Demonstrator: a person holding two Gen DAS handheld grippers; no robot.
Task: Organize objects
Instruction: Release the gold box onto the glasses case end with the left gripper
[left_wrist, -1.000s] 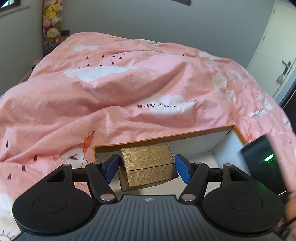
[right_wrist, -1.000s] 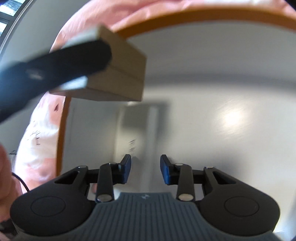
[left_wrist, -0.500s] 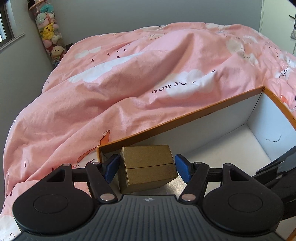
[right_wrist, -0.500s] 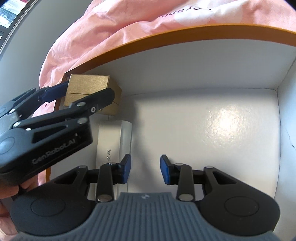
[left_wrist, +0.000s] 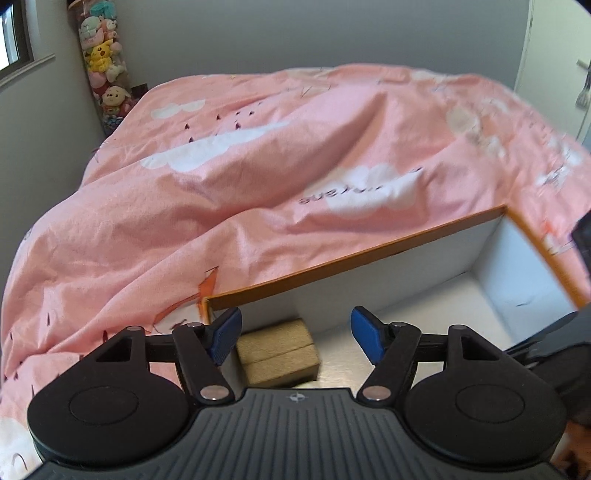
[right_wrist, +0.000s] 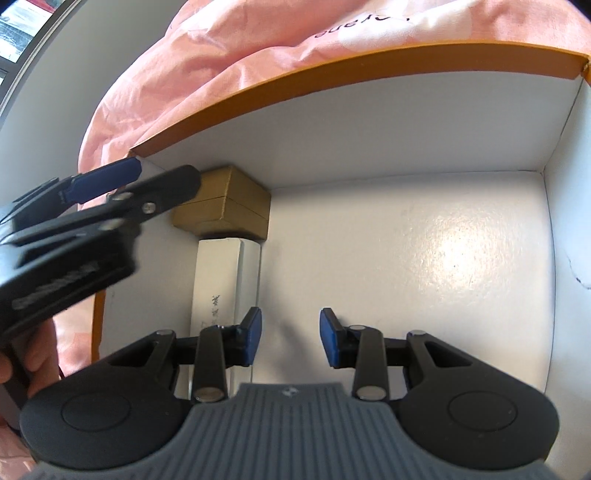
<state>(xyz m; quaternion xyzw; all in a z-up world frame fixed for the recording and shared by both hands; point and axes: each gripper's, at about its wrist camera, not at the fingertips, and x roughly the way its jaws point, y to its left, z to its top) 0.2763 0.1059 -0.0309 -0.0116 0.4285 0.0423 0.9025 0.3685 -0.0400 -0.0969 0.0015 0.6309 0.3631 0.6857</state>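
One placement done: our left gripper (left_wrist: 295, 338), jaws opening, has released the gold box (left_wrist: 277, 352) into the bin's (right_wrist: 332, 74) ten-o'clock corner; our right gripper (right_wrist: 290, 341) hangs parted, empty.

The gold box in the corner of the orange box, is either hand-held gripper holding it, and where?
Neither. The gold box sits free; the left hand-held gripper is opening with its pads clear of it. The right hand-held gripper is open on nothing.
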